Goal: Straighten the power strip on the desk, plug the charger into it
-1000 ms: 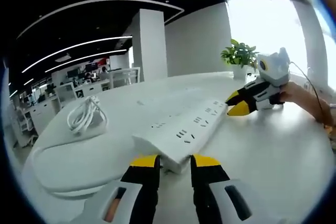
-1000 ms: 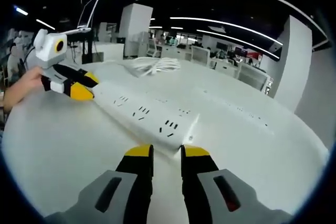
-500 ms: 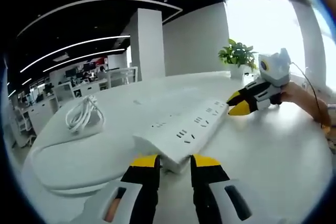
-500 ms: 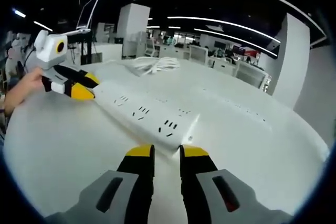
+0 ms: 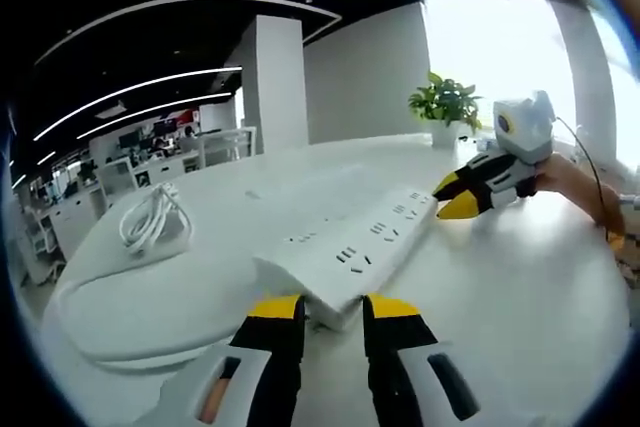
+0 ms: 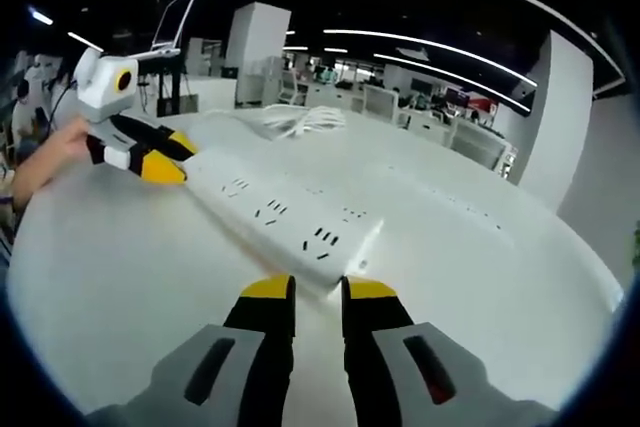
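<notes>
Left gripper view: my left hand-held gripper [image 5: 332, 307] pinched near end of power strip [image 5: 350, 252] on white surface [image 5: 520, 287]; coiled charger [image 5: 152, 219] lay well apart.

Right gripper view: right hand-held gripper [image 6: 308, 289] pinched opposite end.

open-plan office | rows of white desks [image 5: 150, 162] with partitions, more desk rows [image 6: 420, 117] in right gripper view | long linear ceiling lights [image 5: 140, 97] on dark ceiling | white square column [image 5: 270, 82] | potted plant [image 5: 445, 107] by bright window [image 5: 500, 47] | big white rounded surface [image 5: 520, 297] up front
</notes>
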Motion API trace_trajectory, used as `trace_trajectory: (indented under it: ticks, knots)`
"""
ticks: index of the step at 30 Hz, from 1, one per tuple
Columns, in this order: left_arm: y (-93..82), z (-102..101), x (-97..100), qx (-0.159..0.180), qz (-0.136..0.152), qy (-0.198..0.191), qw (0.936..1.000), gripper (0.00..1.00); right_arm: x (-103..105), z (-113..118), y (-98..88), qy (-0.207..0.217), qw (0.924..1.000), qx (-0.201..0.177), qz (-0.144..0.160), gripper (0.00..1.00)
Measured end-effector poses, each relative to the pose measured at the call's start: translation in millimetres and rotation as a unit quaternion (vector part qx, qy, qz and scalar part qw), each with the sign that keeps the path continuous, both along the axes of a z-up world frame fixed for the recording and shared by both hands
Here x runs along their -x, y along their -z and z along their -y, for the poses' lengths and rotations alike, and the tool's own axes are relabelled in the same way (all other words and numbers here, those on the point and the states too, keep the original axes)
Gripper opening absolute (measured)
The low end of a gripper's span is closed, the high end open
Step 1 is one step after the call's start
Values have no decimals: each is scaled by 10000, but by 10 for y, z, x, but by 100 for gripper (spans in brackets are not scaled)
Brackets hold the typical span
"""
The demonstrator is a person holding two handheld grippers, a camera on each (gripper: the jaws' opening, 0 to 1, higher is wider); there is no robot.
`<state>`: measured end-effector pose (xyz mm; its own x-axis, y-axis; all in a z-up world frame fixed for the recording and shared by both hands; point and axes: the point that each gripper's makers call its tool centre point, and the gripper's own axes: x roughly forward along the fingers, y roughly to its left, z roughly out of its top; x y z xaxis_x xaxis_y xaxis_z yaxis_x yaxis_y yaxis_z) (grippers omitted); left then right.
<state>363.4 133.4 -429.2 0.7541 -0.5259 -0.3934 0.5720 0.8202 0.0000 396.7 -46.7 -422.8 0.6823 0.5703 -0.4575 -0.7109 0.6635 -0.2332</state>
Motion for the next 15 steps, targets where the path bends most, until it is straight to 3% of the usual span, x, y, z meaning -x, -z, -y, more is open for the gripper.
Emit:
trace_trajectory:
  ticks: [15]
  knots:
    - [-5, 61, 110, 15, -63, 124, 9999, 23, 159, 78, -9, 158, 9996, -228, -46, 17]
